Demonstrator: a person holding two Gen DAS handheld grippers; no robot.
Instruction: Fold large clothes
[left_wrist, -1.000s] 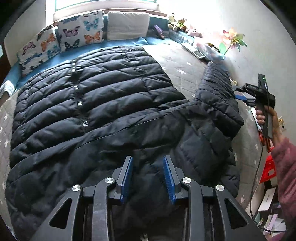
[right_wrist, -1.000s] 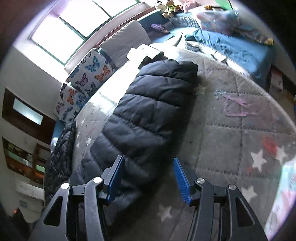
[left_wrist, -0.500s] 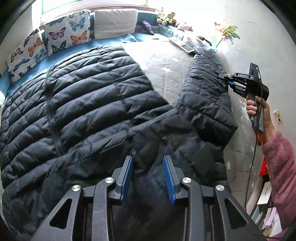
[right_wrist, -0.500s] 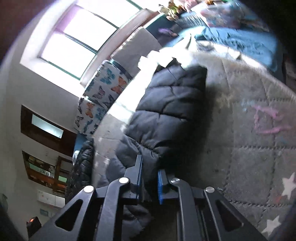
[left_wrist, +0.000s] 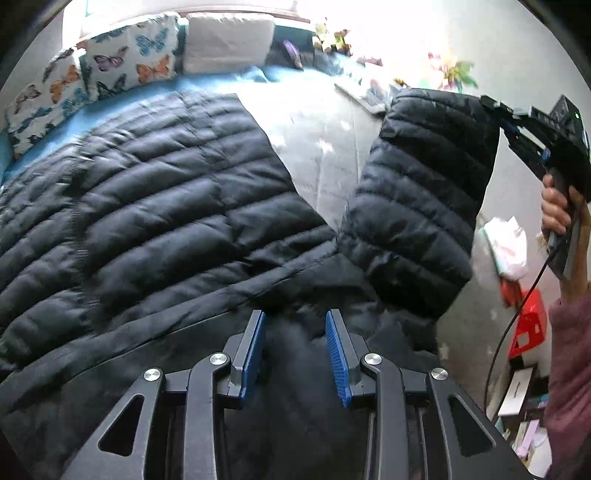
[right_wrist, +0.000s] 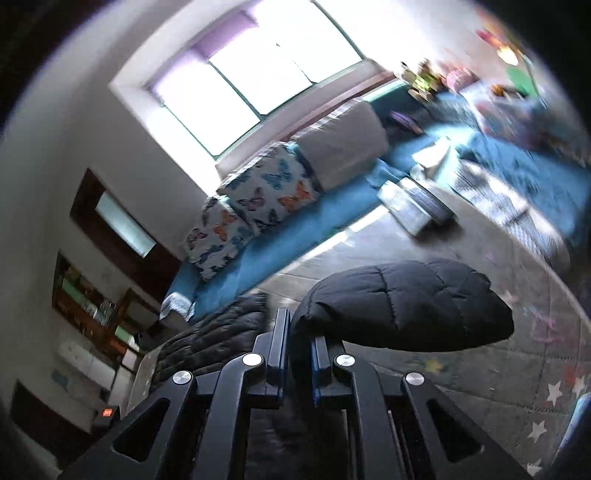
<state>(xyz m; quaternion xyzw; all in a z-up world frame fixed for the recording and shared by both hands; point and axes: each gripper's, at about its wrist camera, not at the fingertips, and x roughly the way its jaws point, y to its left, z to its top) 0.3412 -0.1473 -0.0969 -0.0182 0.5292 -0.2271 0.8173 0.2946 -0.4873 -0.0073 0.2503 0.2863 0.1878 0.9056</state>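
Note:
A large black quilted puffer jacket lies spread over the grey star-patterned bed. Its right sleeve is lifted off the bed. My right gripper is shut on the sleeve's edge; the sleeve end sticks out past the fingers. From the left wrist view the right gripper is at the upper right, held by a hand. My left gripper is open, hovering just over the jacket's near shoulder area, holding nothing.
Butterfly cushions and a white pillow line the far side on a blue blanket. Toys and a laptop sit at the far right. A red stool and clutter stand right of the bed.
My right gripper has closed on the sleeve and lifted it up off the bed. My left gripper stayed open and moved slightly nearer over the jacket.

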